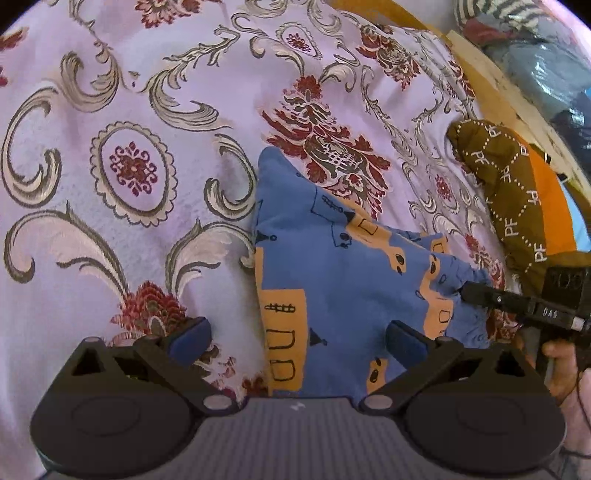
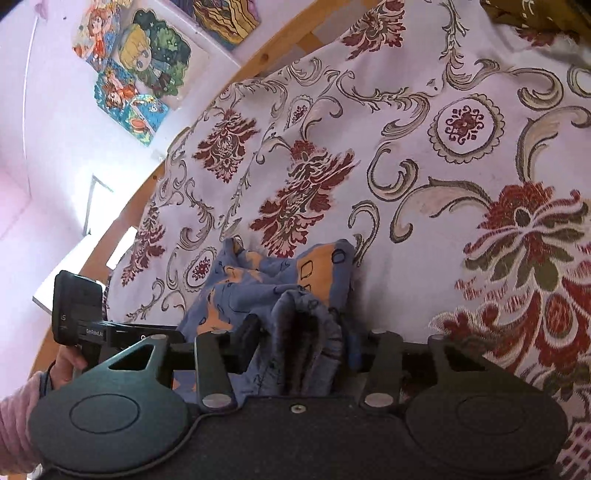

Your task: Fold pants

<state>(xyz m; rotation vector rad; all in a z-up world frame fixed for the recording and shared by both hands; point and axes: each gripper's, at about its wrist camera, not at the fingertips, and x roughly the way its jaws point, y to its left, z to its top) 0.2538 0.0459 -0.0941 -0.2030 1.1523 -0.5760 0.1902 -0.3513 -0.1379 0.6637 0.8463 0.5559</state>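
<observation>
My right gripper [image 2: 301, 347]: clamped on the pants [image 2: 280, 295] waistband; pads half buried in cloth.
My left gripper [image 1: 295, 336]: spread wide over the pants, holding nothing.

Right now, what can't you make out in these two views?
- Right tool grip: in the right wrist view bunched pants fill the gap and cover both pads, so contact can't be confirmed.
- Pants' near end: left wrist view, hidden behind the left tool body at the bottom edge.
- Brown PF-print garment: left wrist view, overlapped by the right tool; type unclear.
- Striped fabric: left wrist view, cut by the top edge, blurred.
</observation>
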